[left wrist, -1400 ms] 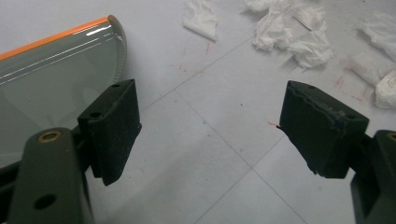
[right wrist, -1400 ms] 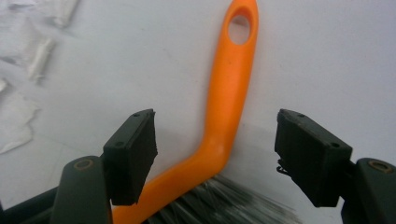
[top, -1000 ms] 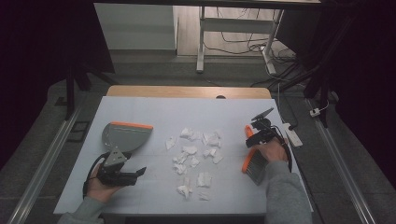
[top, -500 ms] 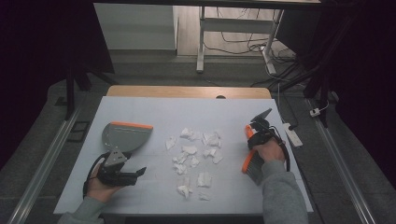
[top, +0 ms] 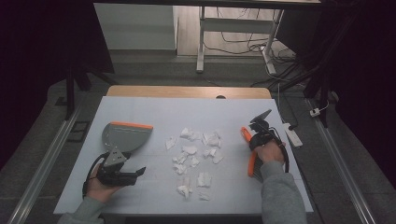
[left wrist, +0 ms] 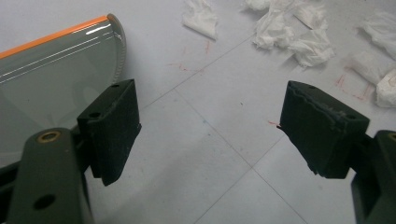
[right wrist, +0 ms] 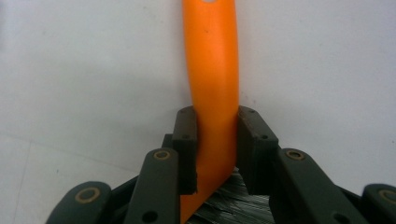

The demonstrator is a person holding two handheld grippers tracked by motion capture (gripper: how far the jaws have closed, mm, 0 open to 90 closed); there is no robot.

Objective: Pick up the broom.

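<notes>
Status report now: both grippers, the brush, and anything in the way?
Right gripper jaws just closed on the orange brush handle. Left gripper open, beside the dustpan. Paper scraps scattered mid-table; nothing in the way.

Two black jaws stand wide apart over the white tabletop (left wrist: 205, 154), nothing between them. A grey dustpan (left wrist: 51, 70) with an orange edge lies at left; crumpled tissue scraps (left wrist: 289, 32) lie scattered ahead.
</notes>
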